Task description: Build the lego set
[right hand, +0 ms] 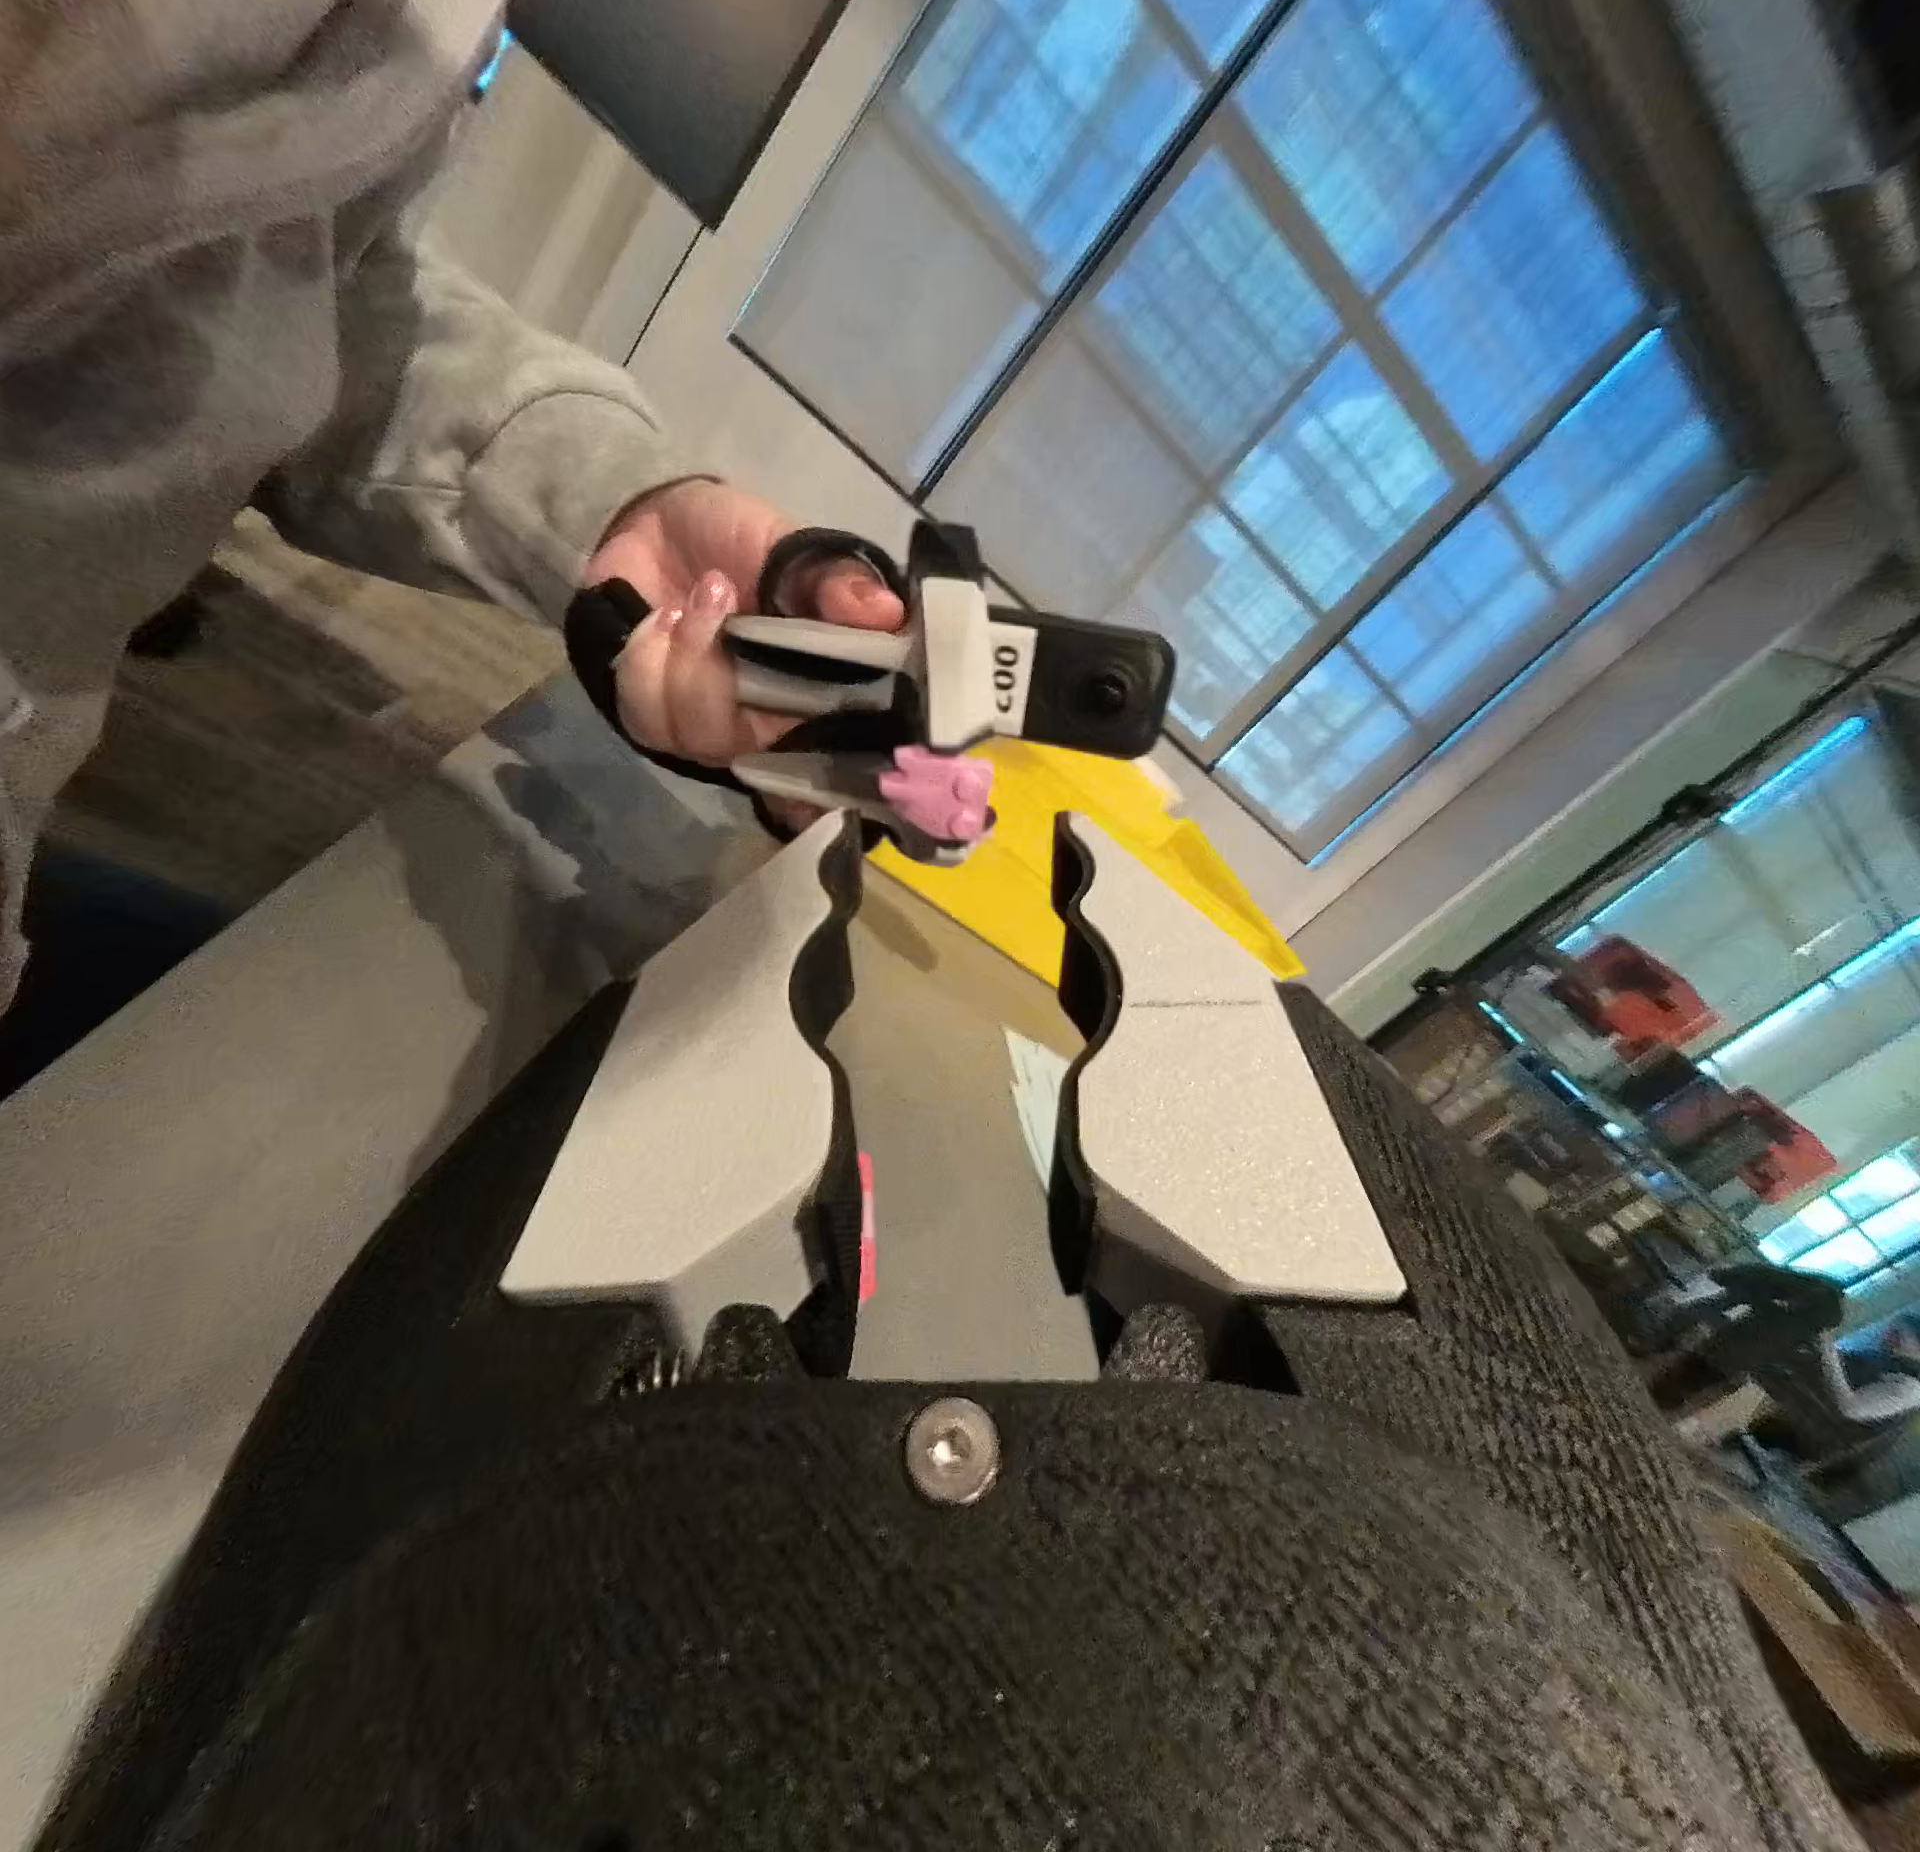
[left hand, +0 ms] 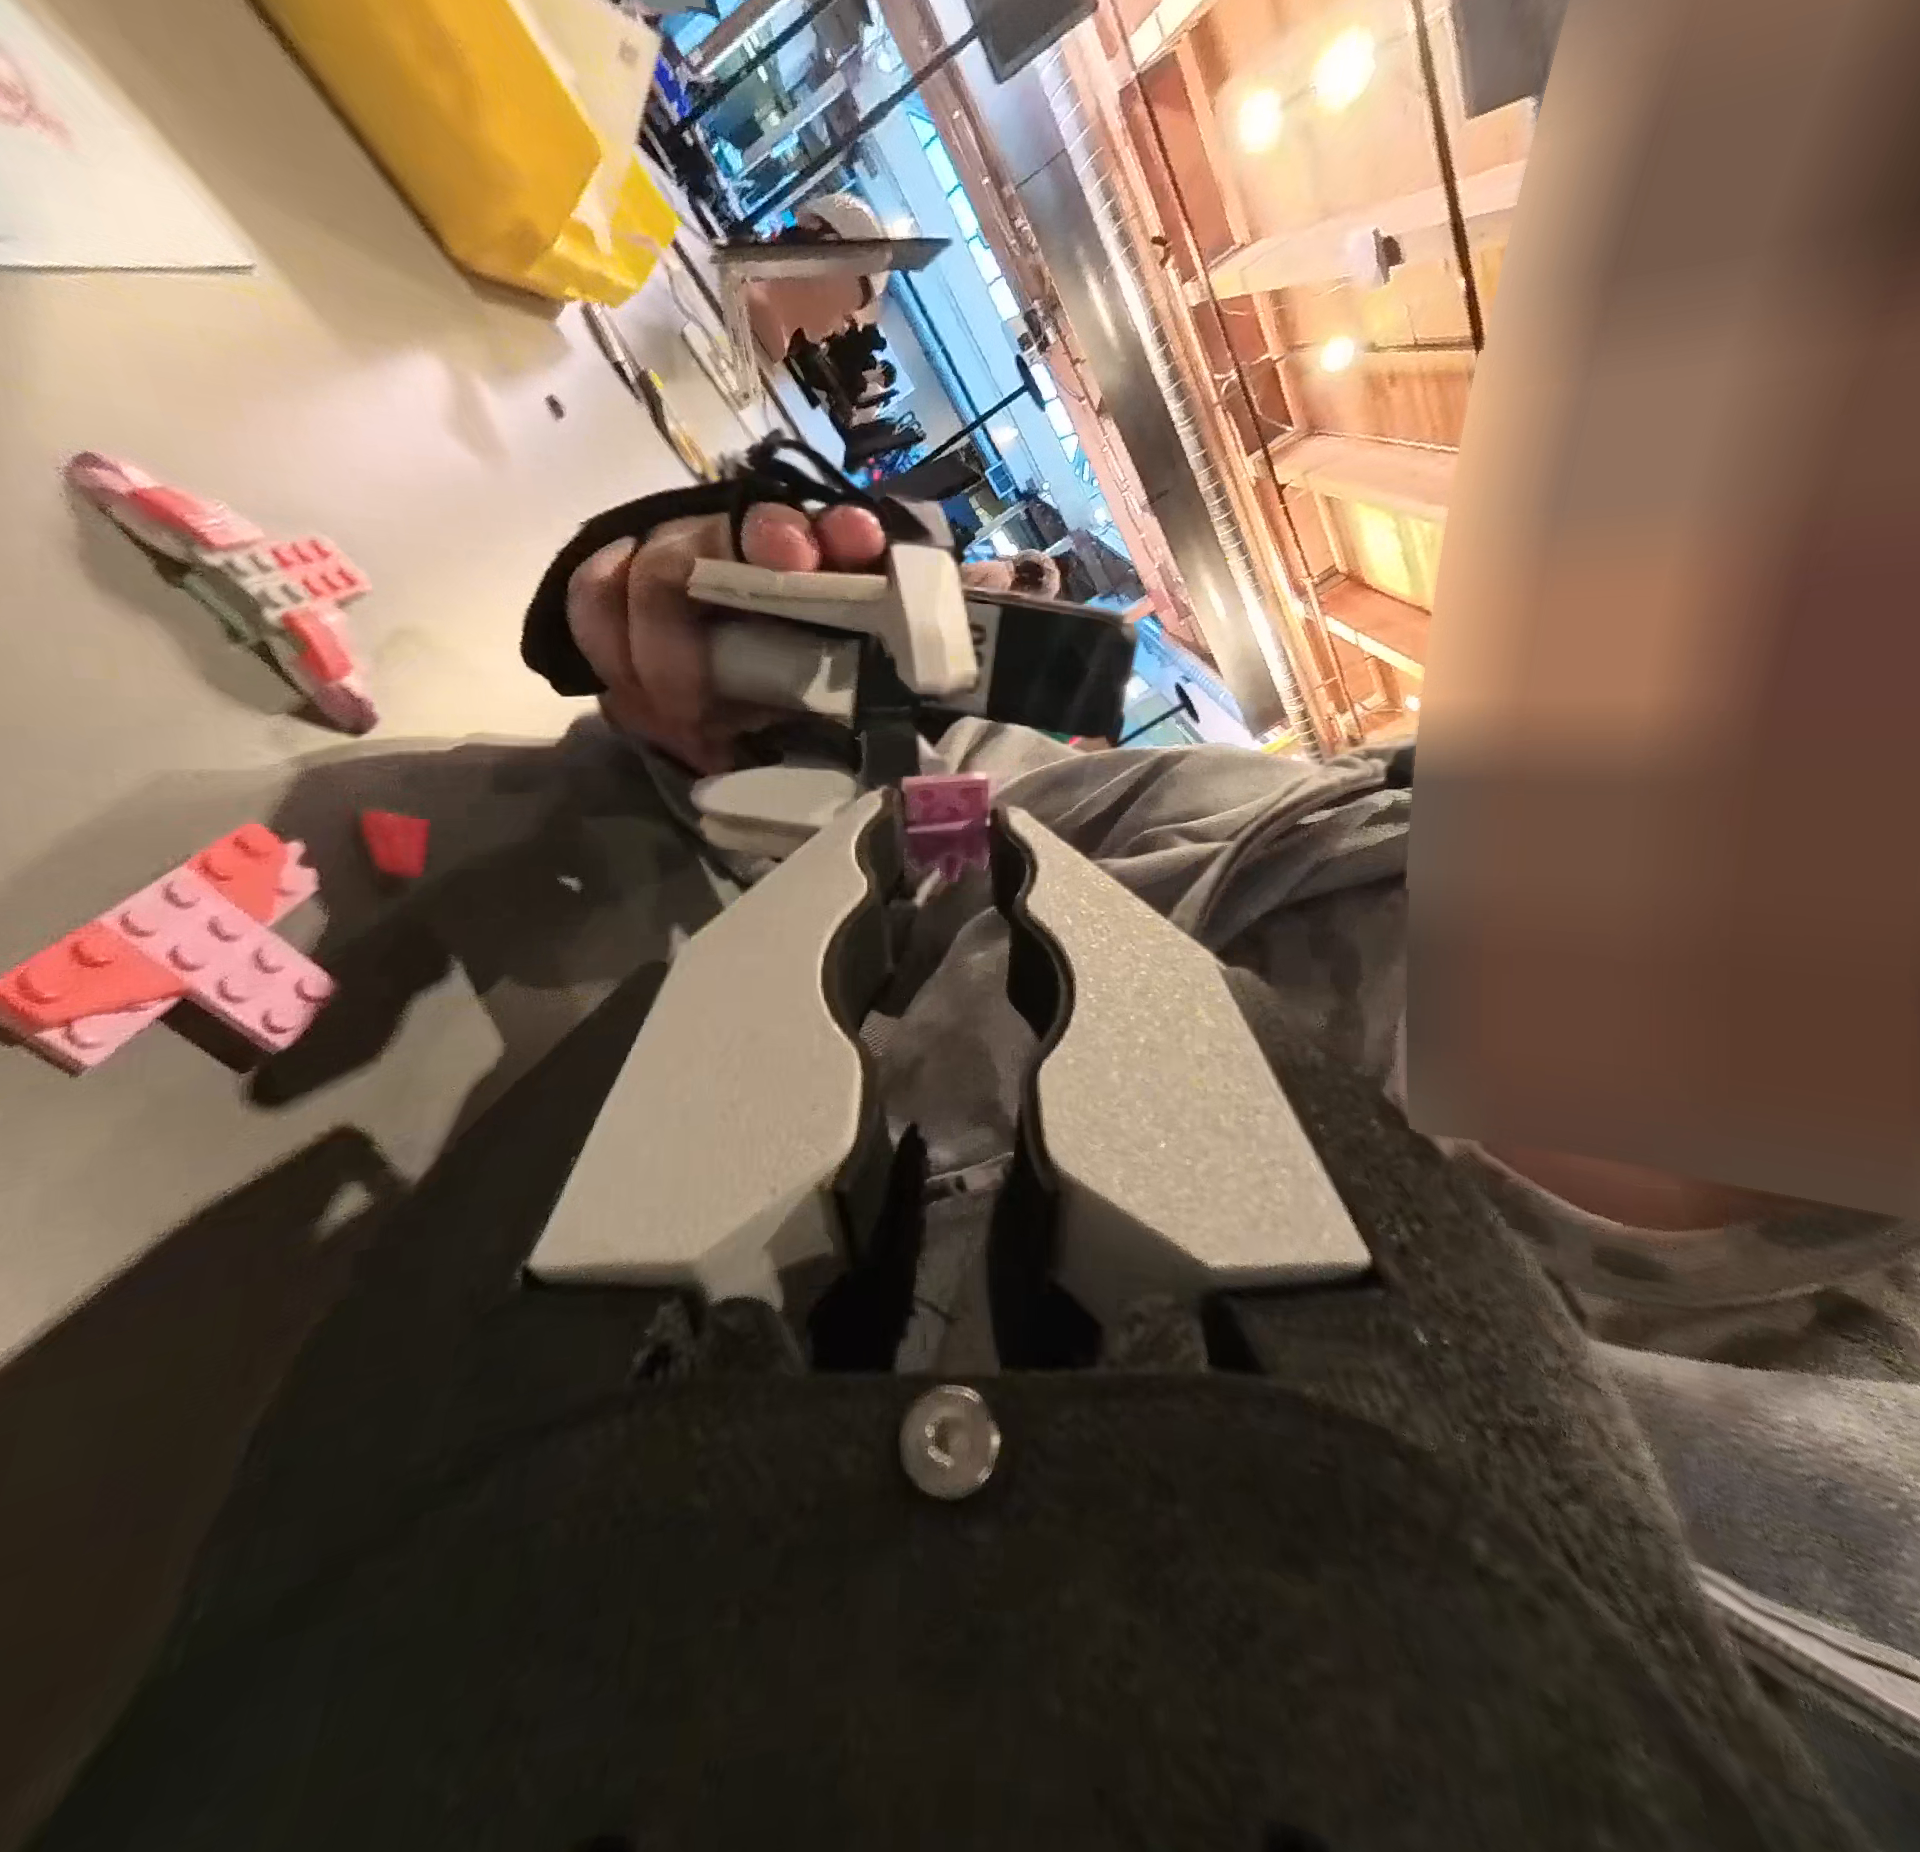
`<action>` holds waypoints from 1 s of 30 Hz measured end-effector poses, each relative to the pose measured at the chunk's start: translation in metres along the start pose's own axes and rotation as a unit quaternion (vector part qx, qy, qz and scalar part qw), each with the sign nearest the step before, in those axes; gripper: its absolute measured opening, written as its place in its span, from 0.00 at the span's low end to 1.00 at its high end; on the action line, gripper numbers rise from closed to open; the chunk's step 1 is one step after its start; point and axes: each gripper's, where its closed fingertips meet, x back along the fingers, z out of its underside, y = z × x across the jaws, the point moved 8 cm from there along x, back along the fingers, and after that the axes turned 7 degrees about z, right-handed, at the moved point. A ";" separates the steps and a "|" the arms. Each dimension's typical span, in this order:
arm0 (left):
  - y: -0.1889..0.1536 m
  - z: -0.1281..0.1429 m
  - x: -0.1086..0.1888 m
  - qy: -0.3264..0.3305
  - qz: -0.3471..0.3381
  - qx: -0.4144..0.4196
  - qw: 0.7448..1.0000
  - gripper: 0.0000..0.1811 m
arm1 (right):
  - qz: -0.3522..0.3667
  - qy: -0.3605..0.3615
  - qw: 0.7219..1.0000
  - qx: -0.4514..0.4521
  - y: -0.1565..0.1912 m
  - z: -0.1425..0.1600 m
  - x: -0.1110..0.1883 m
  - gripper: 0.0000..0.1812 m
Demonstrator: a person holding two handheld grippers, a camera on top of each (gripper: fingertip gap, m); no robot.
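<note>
My left gripper is shut on a small magenta-pink Lego piece, held in the air above a grey sleeve. In the right wrist view the same pink piece sits in the farther left gripper, just beyond my right gripper. The right gripper is open and empty, its tips on either side of the piece without touching it. A pink and red plate assembly lies on the table at the left. A second pink, red and white assembly lies farther back. A small red piece lies between them.
A yellow box and a white paper sheet lie at the back of the table; the box also shows in the right wrist view. A hand grips the right gripper's handle. Windows and shelving stand beyond.
</note>
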 end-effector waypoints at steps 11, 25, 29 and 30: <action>0.026 -0.008 0.010 0.003 -0.131 -0.090 0.987 0.19 | 0.030 0.131 0.987 -0.093 -0.016 0.021 -0.008 0.08; 0.031 0.011 -0.003 0.236 -0.480 -0.701 0.472 0.20 | -0.015 0.300 0.850 -0.433 -0.035 0.047 -0.039 0.08; 0.037 0.014 0.003 0.249 -0.504 -0.712 0.421 0.11 | -0.023 0.305 0.842 -0.445 -0.029 0.051 -0.044 0.08; 0.037 0.015 0.004 0.252 -0.505 -0.710 0.421 0.10 | -0.025 0.304 0.838 -0.452 -0.029 0.052 -0.045 0.08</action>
